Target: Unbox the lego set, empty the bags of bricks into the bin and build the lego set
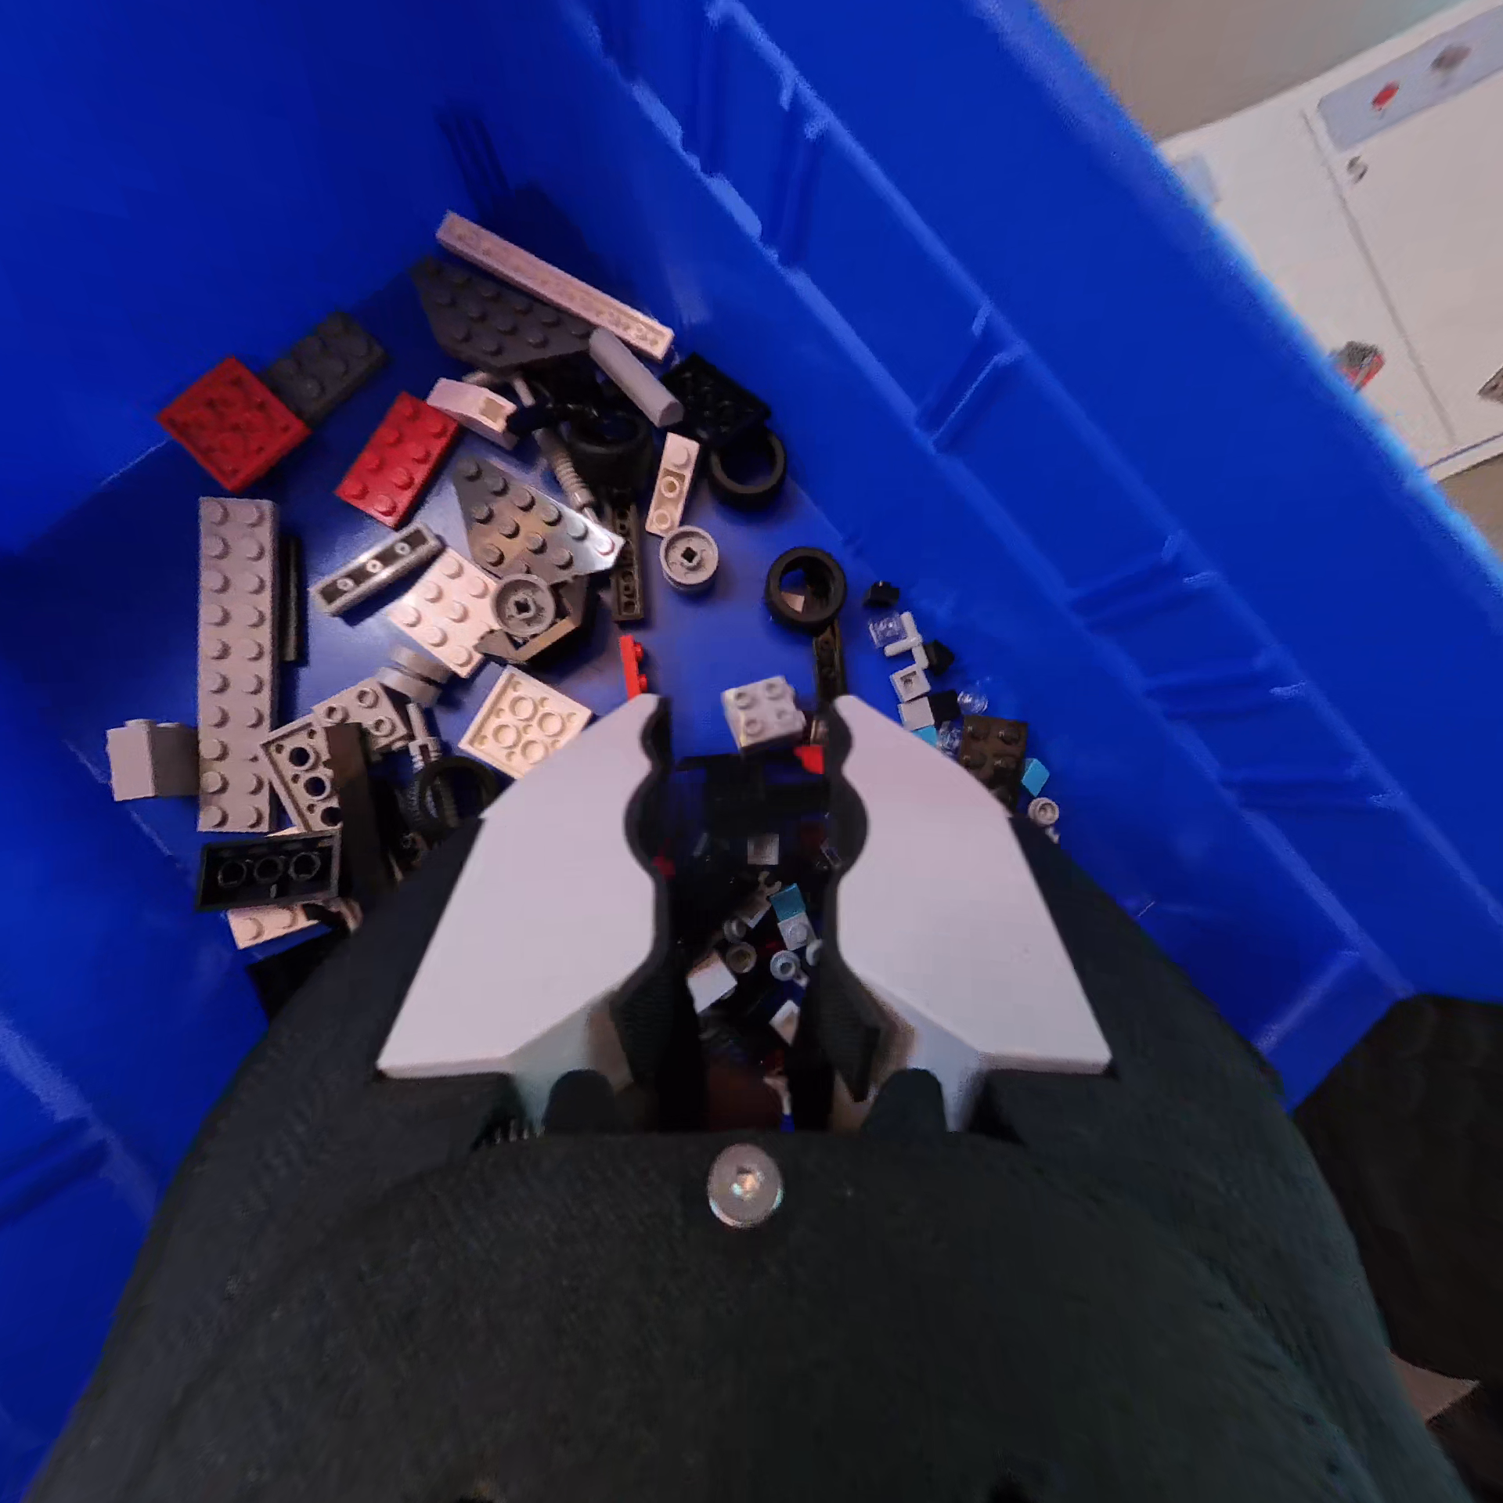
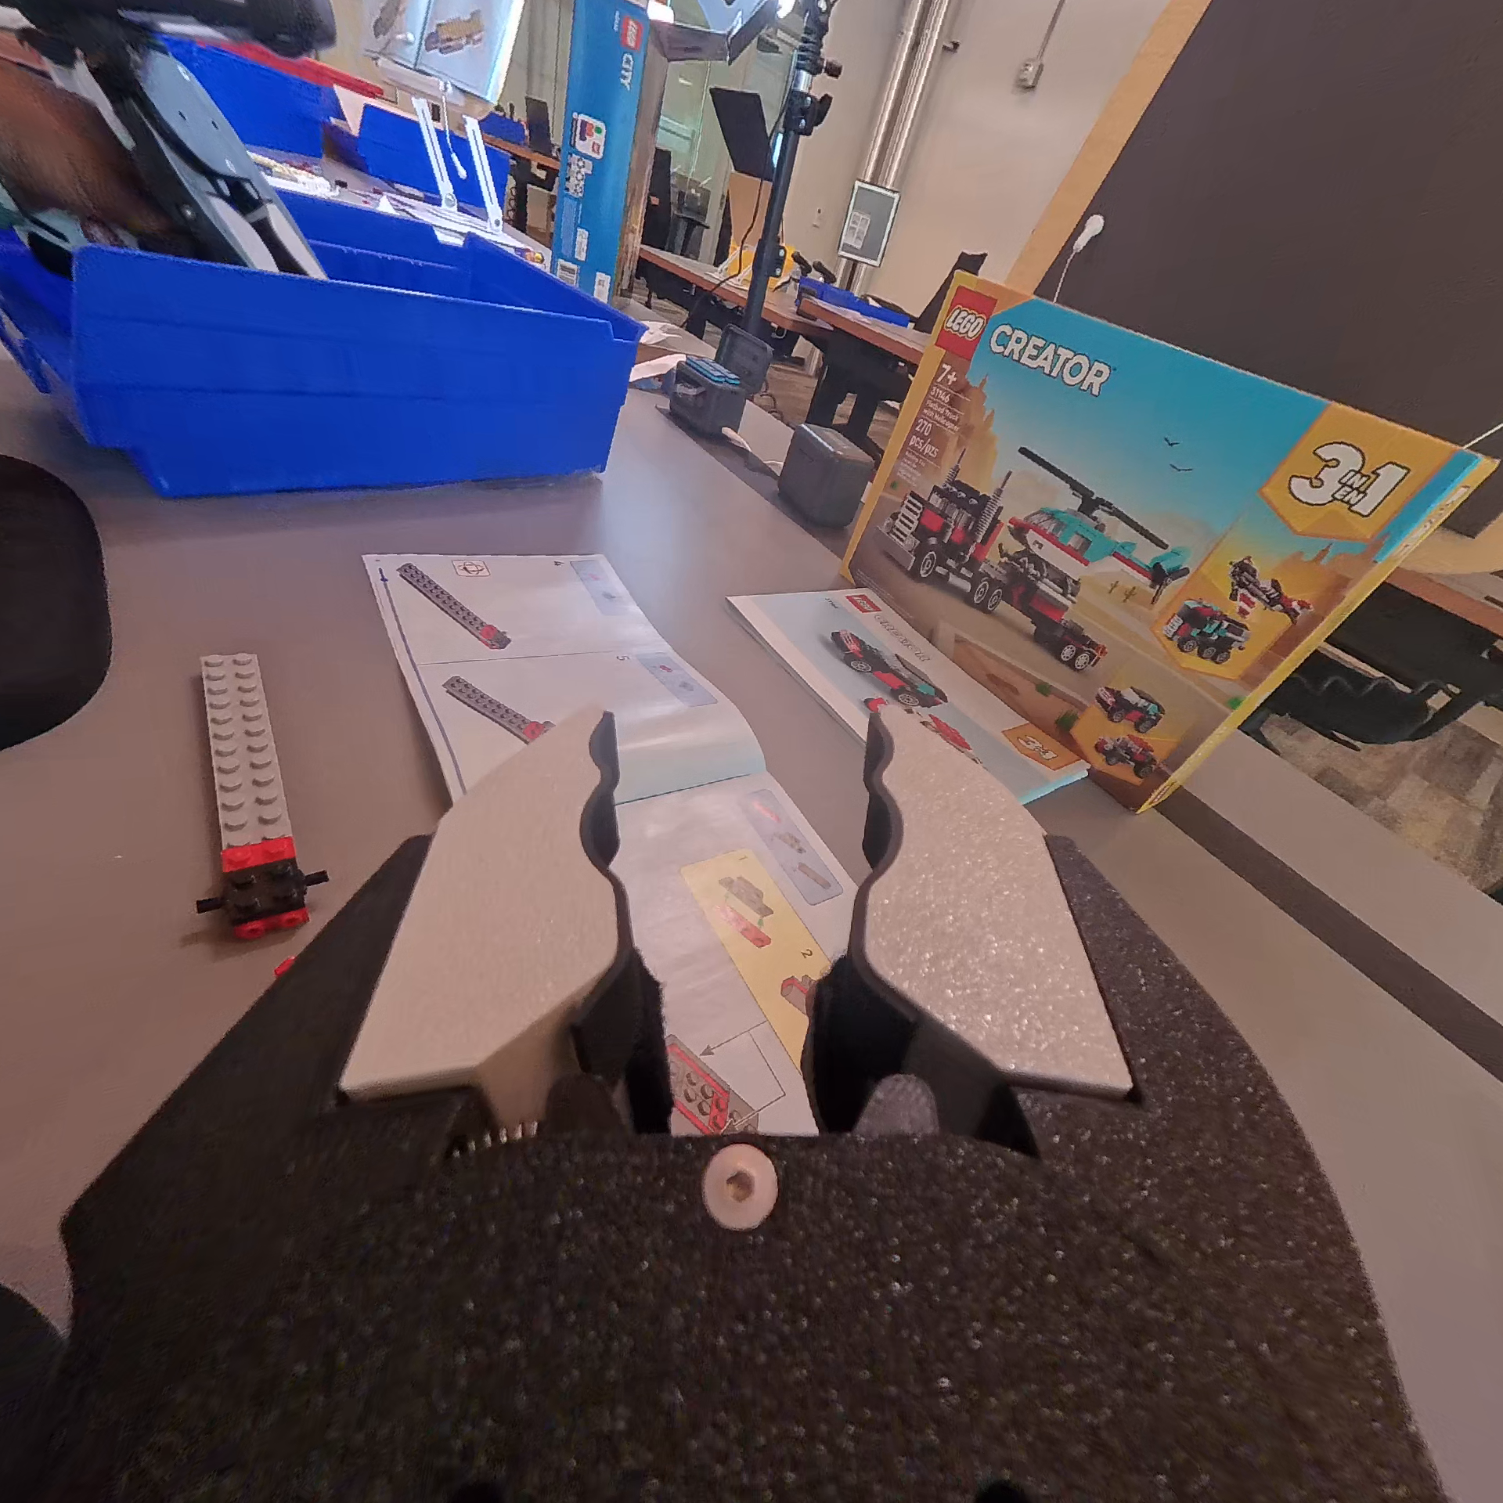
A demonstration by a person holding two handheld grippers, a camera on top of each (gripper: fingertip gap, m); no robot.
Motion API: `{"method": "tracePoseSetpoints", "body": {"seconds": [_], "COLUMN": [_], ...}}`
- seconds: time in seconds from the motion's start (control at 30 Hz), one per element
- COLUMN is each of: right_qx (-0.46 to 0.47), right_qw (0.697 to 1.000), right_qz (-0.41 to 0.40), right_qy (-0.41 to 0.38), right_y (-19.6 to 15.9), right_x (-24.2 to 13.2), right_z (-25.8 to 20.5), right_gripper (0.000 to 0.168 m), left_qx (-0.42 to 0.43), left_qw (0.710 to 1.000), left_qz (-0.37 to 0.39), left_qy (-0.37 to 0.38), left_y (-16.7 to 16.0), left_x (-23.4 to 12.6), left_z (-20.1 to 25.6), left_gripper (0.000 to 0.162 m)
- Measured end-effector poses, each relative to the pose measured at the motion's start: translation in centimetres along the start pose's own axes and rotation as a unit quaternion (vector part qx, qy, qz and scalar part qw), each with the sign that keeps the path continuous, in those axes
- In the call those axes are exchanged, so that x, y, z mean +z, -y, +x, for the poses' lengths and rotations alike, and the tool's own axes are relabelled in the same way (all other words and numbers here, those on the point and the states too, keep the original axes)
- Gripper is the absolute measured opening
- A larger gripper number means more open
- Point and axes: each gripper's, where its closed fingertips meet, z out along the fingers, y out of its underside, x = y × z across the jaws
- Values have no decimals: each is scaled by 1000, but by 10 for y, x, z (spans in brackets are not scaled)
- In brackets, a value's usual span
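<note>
While the left gripper (image 1: pixel 744 720) is held apart inside the blue bin (image 1: pixel 976 407), empty, loose bricks (image 1: pixel 455 569) are seen beyond its jaws, and the right gripper (image 2: pixel 736 736) is spread over the booklet (image 2: pixel 569 651).

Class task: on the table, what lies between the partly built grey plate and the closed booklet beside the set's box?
The open instruction booklet, flat on the table between the grey plate and closed booklet, in the right wrist view.
</note>
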Motion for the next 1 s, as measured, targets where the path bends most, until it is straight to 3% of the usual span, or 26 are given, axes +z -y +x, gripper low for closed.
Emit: {"method": "tracePoseSetpoints", "body": {"seconds": [0.13,0.37,0.5,0.63,0.83,0.93,1.0], "right_qx": [3,8,26,38,39,37,36], "right_qw": [1000,1000,1000,999,999,999,999], "right_qz": [-6,-10,2,3,-12,-21,-26], "right_qy": [3,6,-2,-10,-13,-9,-8], "right_y": [-3,-6,-6,-9,-16,-20,-21], "right_x": [1,3,1,0,2,4,5], "right_z": [-1,0,5,11,12,11,10], "right_gripper": [59,59,59,59,59,59,59], "left_qx": [-18,-96,-129,-132,-141,-151,-152], "left_qw": [999,973,959,958,969,967,969], "left_qz": [43,55,53,39,-5,-33,-46], "left_qy": [15,204,246,253,203,201,190], "left_y": [8,-24,-38,-45,-60,-72,-78], "left_x": [-32,-122,-143,-139,-115,-111,-109], "left_z": [-4,-50,-61,-67,-67,-70,-68], "left_gripper": [61,63,62,62,60,52,38]}}
